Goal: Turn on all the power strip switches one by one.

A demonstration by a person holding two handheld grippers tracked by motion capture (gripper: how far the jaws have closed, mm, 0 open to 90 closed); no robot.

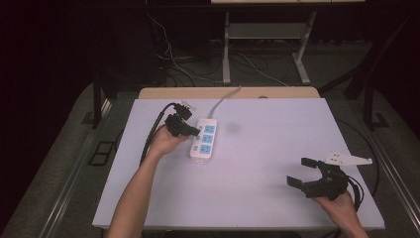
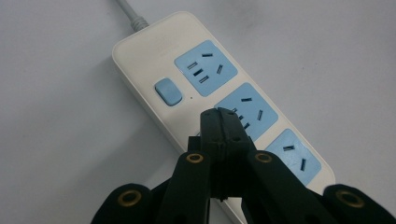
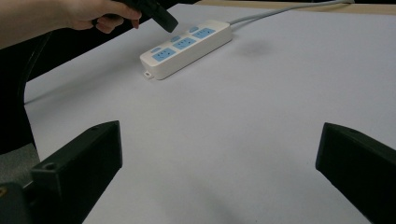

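White power strip (image 2: pixel 219 102) lies under the closed left gripper (image 2: pixel 223 120).

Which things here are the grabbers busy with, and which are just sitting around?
Busy with:
- left gripper, jaws closed, its tip over the power strip
- power strip, white with blue sockets and a blue switch

Just sitting around:
- right gripper, jaws wide open, holding nothing, far from the strip
- table
- desk legs and cables on the floor behind
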